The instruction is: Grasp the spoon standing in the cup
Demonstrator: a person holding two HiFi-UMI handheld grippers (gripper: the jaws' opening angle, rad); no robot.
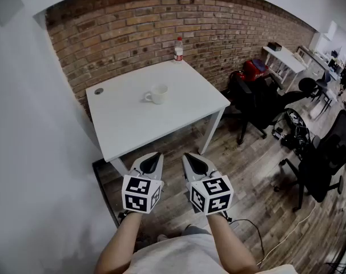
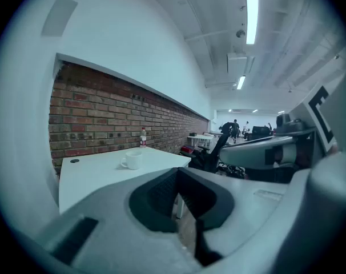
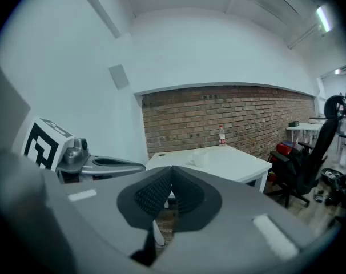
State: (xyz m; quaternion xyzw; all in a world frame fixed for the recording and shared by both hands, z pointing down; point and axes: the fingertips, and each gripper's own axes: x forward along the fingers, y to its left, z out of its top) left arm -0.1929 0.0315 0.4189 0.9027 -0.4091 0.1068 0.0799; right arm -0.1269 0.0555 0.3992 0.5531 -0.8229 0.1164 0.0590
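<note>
**Cup far ahead, both grippers empty**

The left gripper (image 1: 154,156) is clenched on nothing, short of the table's (image 1: 127,124) near edge. The cup (image 1: 158,93) stands mid-table, almost straight beyond it; no spoon can be made out. The right gripper (image 1: 190,157), likewise closed and empty, sits slightly farther off.

1 white cup (image 1: 157,93) stands upright on the white table (image 1: 133,121), roughly mid-table and a little toward the far edge. Its handle points left in the head view. The spoon is too small to make out.
</note>
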